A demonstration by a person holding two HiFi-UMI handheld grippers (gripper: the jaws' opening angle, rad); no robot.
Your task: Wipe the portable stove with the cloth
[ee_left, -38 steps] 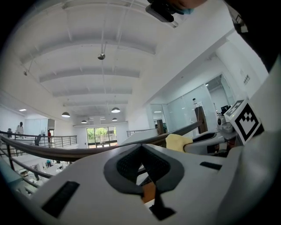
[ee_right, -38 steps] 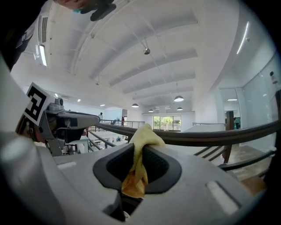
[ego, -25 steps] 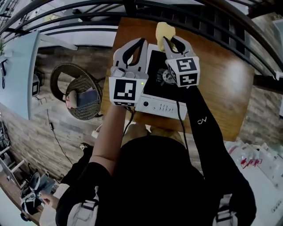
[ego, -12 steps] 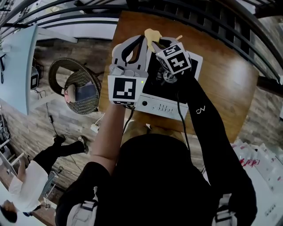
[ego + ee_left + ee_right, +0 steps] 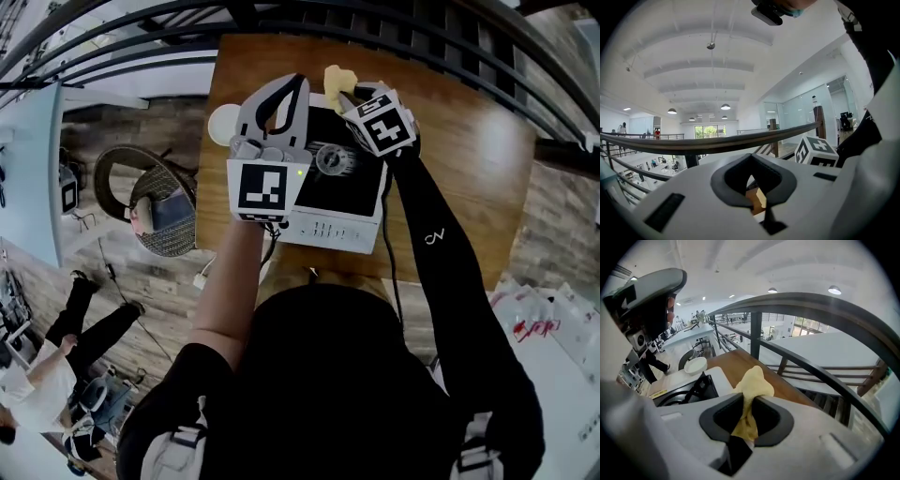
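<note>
The portable stove [image 5: 349, 192] is white with a black top and a round burner [image 5: 333, 157], and stands on the wooden table [image 5: 469, 169]. My right gripper [image 5: 349, 90] is shut on a yellow cloth [image 5: 336, 77] at the stove's far edge. In the right gripper view the cloth [image 5: 752, 383] bunches up out of the closed gripper [image 5: 743, 434], with the stove [image 5: 689, 390] to the left below. My left gripper [image 5: 299, 84] hovers over the stove's left side, shut with nothing in it. Its tips [image 5: 765, 211] meet in the left gripper view.
A small white dish [image 5: 223, 123] sits on the table left of the stove, and shows as a dish [image 5: 695, 365] in the right gripper view. A dark metal railing [image 5: 394, 28] runs just behind the table. A wicker chair [image 5: 155, 202] stands on the floor below left.
My right gripper carried the cloth left along the stove's far edge, then slightly back right, uncovering the burner. The left gripper stayed over the stove's left side.
</note>
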